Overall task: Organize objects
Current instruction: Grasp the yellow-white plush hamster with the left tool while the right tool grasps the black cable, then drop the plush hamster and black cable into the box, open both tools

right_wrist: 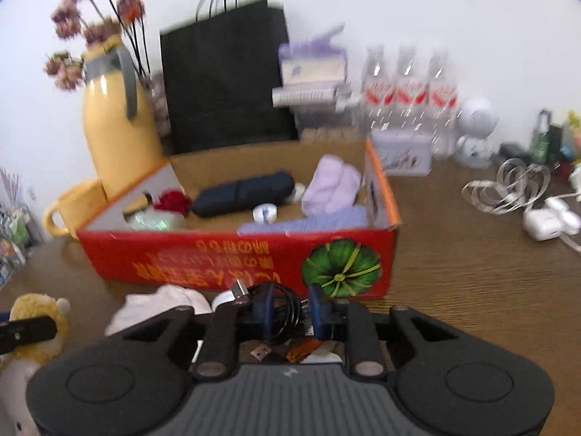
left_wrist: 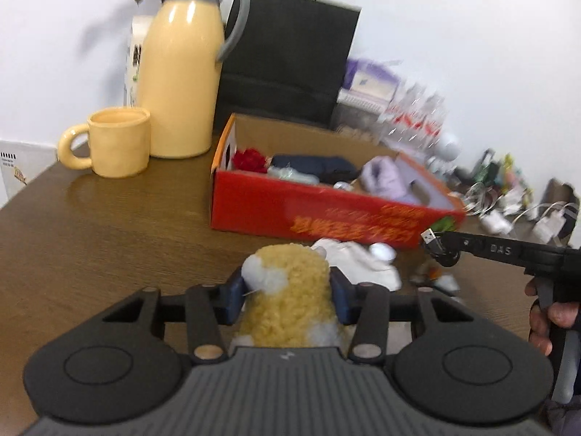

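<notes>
My left gripper point(left_wrist: 288, 296) is shut on a yellow and white plush toy point(left_wrist: 287, 290), held above the brown table in front of the red cardboard box point(left_wrist: 308, 214). My right gripper point(right_wrist: 288, 310) is shut on a coiled black USB cable point(right_wrist: 279, 309), just before the box's red front wall point(right_wrist: 218, 261). The right gripper also shows in the left wrist view point(left_wrist: 441, 245), to the right of the plush toy. The box holds a dark folded umbrella point(right_wrist: 243, 192), a lilac cloth point(right_wrist: 330, 185), a red flower point(right_wrist: 172, 200) and small items. A white cloth point(right_wrist: 159, 307) lies before the box.
A yellow thermos jug point(left_wrist: 181, 83) and yellow mug point(left_wrist: 116, 141) stand left of the box. A black paper bag point(right_wrist: 225, 76), water bottles point(right_wrist: 410, 91), a white round figure point(right_wrist: 475, 130), ribbon point(right_wrist: 508, 189) and white chargers point(right_wrist: 548, 221) lie behind and to the right.
</notes>
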{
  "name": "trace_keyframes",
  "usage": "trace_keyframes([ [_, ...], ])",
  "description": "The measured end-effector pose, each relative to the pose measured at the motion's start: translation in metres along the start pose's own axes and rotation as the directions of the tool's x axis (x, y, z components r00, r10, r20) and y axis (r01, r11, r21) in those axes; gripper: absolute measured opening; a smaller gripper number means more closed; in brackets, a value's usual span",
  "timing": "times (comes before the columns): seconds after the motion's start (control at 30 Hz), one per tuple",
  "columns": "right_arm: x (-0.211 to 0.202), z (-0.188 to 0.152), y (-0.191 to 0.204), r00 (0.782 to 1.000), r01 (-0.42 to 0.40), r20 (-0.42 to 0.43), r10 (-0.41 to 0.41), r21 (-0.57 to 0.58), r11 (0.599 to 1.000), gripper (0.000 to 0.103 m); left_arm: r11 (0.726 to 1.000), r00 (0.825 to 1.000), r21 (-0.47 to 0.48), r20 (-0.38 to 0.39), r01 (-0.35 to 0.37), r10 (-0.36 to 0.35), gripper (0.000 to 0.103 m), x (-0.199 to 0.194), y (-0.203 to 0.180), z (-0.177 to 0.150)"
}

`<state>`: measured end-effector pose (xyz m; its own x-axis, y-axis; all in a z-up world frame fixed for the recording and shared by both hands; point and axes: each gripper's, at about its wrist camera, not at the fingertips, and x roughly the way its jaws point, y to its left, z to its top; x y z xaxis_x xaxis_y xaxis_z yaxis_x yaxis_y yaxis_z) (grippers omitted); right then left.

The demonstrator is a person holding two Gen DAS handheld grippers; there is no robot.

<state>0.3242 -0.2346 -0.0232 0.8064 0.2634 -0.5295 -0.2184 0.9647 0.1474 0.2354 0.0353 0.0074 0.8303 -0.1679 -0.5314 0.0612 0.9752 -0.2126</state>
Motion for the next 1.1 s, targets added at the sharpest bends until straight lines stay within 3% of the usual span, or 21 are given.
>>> trace_keyframes([
  [0.07,-0.032,-0.002,-0.002,0.999,-0.02,0.048,0.018,0.039,0.999,0.019,1.0,0.999,-0.005,0.032,-0.006,0.006,0.048,-0.024,-0.003,-0.003],
  [0.17,-0.08,-0.012,-0.01,0.99,-0.12,0.092,0.107,0.153,0.981,0.019,0.999,0.999,-0.036,0.038,0.01,-0.008,0.048,-0.052,-0.005,-0.01],
  [0.27,-0.12,-0.026,-0.005,0.984,-0.159,0.11,0.141,0.172,0.972,0.019,0.999,0.999,-0.033,0.041,0.027,-0.026,0.048,-0.077,-0.012,-0.018],
  [0.47,-0.178,-0.063,0.017,0.991,-0.078,0.112,0.067,0.099,0.992,0.019,0.998,0.998,-0.03,0.043,0.053,-0.052,0.048,-0.114,-0.026,-0.035],
  [0.63,-0.217,-0.076,0.019,0.986,-0.076,0.154,0.061,0.1,0.992,0.019,0.997,0.995,-0.003,0.07,0.075,-0.074,0.048,-0.136,-0.037,-0.042],
  [0.77,-0.228,-0.085,0.017,0.986,-0.084,0.156,0.067,0.106,0.991,0.019,0.997,0.994,0.011,0.068,0.08,-0.081,0.048,-0.136,-0.042,-0.043],
  [0.97,-0.21,-0.089,0.008,0.991,-0.072,0.118,0.056,0.136,0.988,0.019,0.995,0.995,0.013,0.038,0.094,-0.094,0.048,-0.113,-0.047,-0.039],
  [1.1,-0.19,-0.066,0.001,0.989,-0.089,0.127,0.076,0.103,0.991,0.019,0.989,0.989,0.061,0.051,0.135,-0.138,0.048,-0.084,-0.054,-0.002],
])
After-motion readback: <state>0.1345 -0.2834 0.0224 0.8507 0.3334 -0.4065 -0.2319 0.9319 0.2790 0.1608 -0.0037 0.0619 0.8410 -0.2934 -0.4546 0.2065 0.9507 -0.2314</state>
